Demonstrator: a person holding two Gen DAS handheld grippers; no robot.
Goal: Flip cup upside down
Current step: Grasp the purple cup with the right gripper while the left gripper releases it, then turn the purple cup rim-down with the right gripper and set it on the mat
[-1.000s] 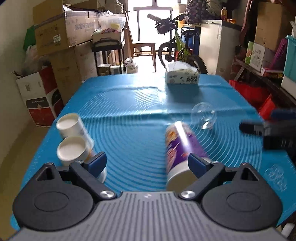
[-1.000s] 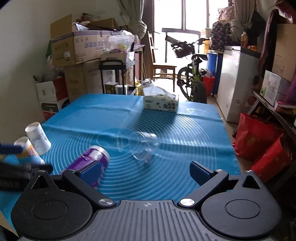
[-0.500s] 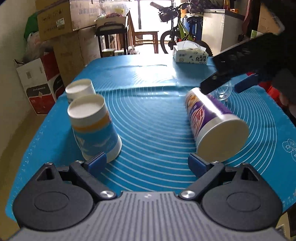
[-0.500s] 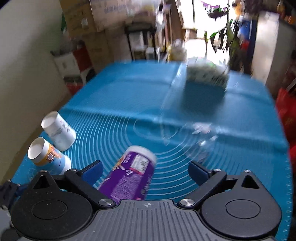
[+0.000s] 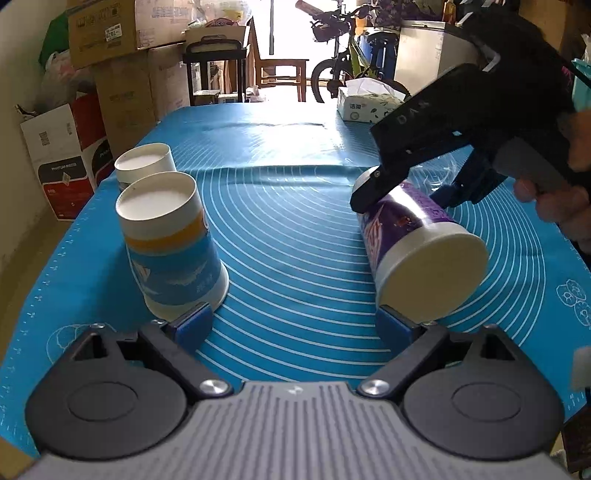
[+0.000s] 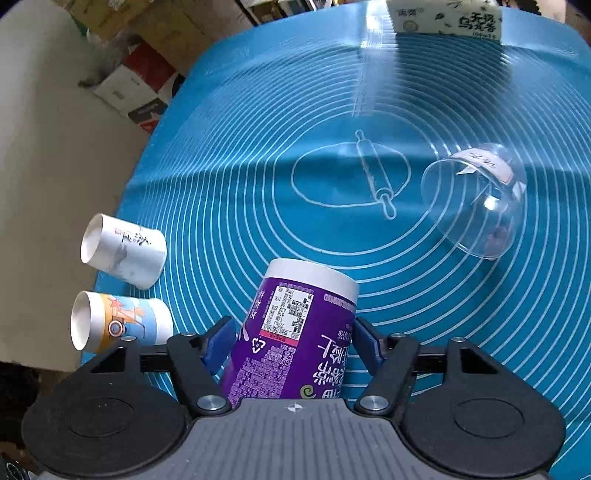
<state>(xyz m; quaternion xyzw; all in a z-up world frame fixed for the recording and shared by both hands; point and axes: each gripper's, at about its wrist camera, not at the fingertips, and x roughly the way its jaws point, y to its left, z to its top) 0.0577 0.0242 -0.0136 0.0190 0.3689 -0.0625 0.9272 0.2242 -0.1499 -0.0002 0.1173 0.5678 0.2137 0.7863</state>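
The right gripper (image 6: 291, 341) has its blue pads on both sides of the purple cup (image 6: 291, 332), which lies on its side on the blue mat (image 6: 258, 155); whether they are already pressing or just closing in cannot be told. The left gripper (image 5: 295, 326) hangs spread wide and empty at the near edge, its right pad close under the cup's wide end.

The likely trouble is a slip: the cup's wall is glossy and tapered, so a weak pinch could let it roll out as it swings upright. A wide swing could also clip the clear plastic cup (image 6: 476, 199) lying just to the right.

On the left, two paper cups (image 6: 122, 291) stand near the mat's edge. The open room is the mat's centre, toward the tissue box (image 6: 447, 18).
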